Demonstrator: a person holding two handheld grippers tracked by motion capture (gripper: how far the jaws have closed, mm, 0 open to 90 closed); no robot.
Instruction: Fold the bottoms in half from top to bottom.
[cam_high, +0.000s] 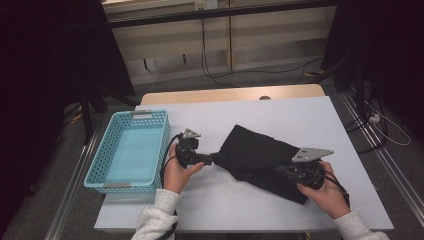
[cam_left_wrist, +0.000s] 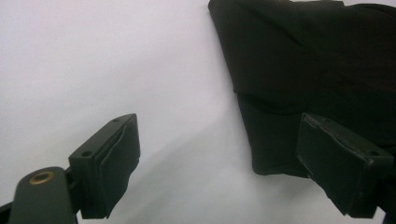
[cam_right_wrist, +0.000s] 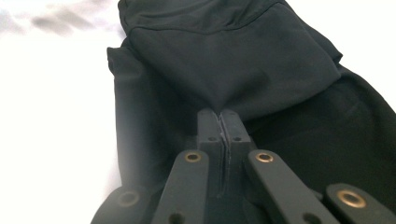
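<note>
A black cloth (cam_high: 260, 155) lies crumpled across the middle of the white table (cam_high: 300, 112). My left gripper (cam_high: 213, 159) is at the cloth's left corner, lying level and pointing right. Its jaws stand wide open in the left gripper view (cam_left_wrist: 219, 135); the cloth's corner (cam_left_wrist: 280, 140) lies just inside the right jaw, and no pad presses on it. My right gripper (cam_high: 281, 170) rests on the cloth's near right part. In the right gripper view (cam_right_wrist: 219, 114) its jaws are shut on a pinch of the black fabric (cam_right_wrist: 224, 60), which draws up towards the tips.
A light blue perforated basket (cam_high: 164, 142) stands at the table's left edge, close to my left hand. Beyond the far edge are a wooden strip, a wall and cables on the floor. Bare white tabletop lies behind and in front of the cloth.
</note>
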